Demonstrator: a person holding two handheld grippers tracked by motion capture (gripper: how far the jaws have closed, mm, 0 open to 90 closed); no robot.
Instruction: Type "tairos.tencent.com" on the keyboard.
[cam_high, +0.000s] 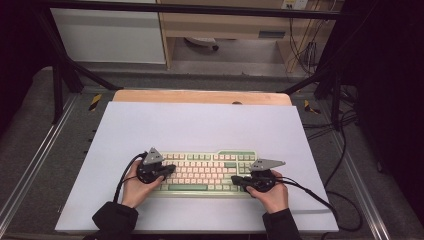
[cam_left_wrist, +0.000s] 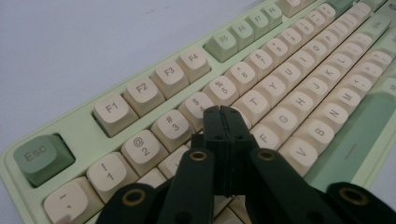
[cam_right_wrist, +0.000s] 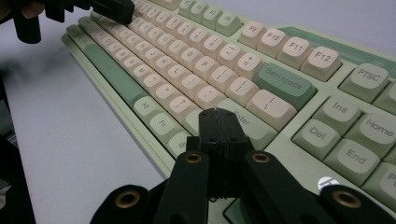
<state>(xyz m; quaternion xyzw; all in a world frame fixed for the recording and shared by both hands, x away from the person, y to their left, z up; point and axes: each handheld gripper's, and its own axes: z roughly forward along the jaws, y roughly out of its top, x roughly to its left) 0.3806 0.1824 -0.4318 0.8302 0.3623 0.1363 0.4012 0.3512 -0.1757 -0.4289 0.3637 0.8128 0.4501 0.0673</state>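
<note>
Green-and-cream plastic keyboard (cam_high: 205, 171) lies flat near the front of the white sheet (cam_high: 200, 125). I hold the left gripper (cam_left_wrist: 222, 111) clenched empty over its letter keys, the right gripper (cam_right_wrist: 218, 113) clenched empty near Enter. I judge the case rigid and moderately heavy, the keycaps smooth and loose-fitting: grasp the end edges, not the keys.
</note>
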